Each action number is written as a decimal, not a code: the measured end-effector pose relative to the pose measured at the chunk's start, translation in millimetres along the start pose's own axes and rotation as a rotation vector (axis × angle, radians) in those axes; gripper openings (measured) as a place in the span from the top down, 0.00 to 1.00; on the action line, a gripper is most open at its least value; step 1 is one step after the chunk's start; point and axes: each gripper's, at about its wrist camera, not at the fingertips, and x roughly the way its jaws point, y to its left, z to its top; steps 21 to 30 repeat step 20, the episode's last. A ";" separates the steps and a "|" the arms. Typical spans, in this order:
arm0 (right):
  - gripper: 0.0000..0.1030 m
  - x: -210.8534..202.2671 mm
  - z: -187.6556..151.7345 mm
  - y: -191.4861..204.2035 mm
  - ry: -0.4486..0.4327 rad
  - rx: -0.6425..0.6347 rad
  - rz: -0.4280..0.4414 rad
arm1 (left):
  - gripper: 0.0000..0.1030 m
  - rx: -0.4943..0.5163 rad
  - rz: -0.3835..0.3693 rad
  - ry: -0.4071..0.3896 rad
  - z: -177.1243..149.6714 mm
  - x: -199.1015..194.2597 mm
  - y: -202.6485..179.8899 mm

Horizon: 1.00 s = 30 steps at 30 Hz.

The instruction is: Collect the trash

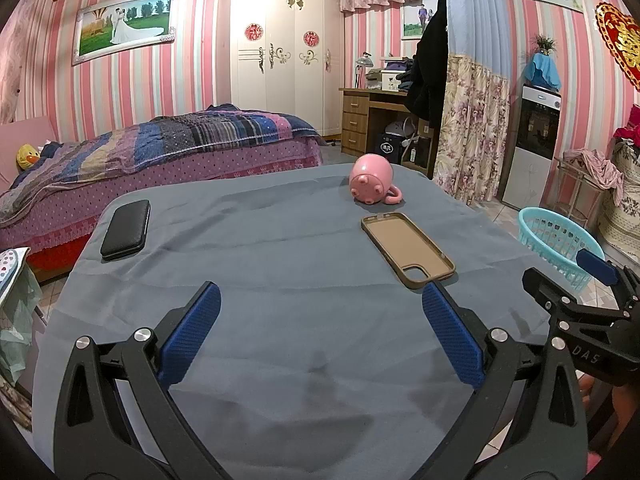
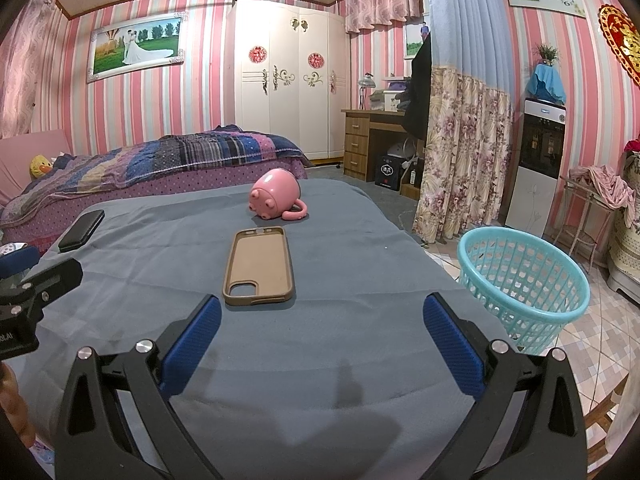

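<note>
Between my right gripper (image 2: 322, 344) fingers, spread wide and empty, I see only blue-grey tablecloth (image 2: 320, 380). Left gripper (image 1: 320, 332) likewise wide, holding nothing, over the same cloth.

Phone case (image 2: 259, 266) at 11 o'clock from the right gripper, just beyond the left fingertip; lies flat, hollow side up. Long axis runs 12-to-6 in the right view, camera cutout toward me. I judge it light, rubbery, somewhat flexible, low to the cloth; best taken across the short width at mid-length, pinching both side walls, or by one raised rim.

Pink mug (image 2: 276, 196) at 12 o'clock beyond the case, tipped on its side, base toward me, handle at 3 o'clock resting on the cloth. Probably ceramic: heavier, hard, slick, breakable; the handle is the safest hold.

Black wallet-like case (image 2: 82, 230) at 10 o'clock near the far left edge.

Turquoise basket (image 2: 524, 280) on the floor at 2 o'clock, off the table's right side; likely the drop point. Which items count as trash, I can't tell.
</note>
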 end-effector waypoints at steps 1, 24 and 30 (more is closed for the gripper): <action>0.04 -0.7 0.7 0.4 0.000 0.000 0.000 | 0.05 0.001 0.001 -0.001 0.0 -0.2 -0.1; 0.04 -0.7 1.0 0.2 -0.002 0.003 -0.001 | 0.05 0.020 0.005 -0.010 4.2 -2.5 -5.6; 0.04 -0.7 1.0 0.2 -0.002 0.003 -0.001 | 0.05 0.020 0.005 -0.010 4.2 -2.5 -5.6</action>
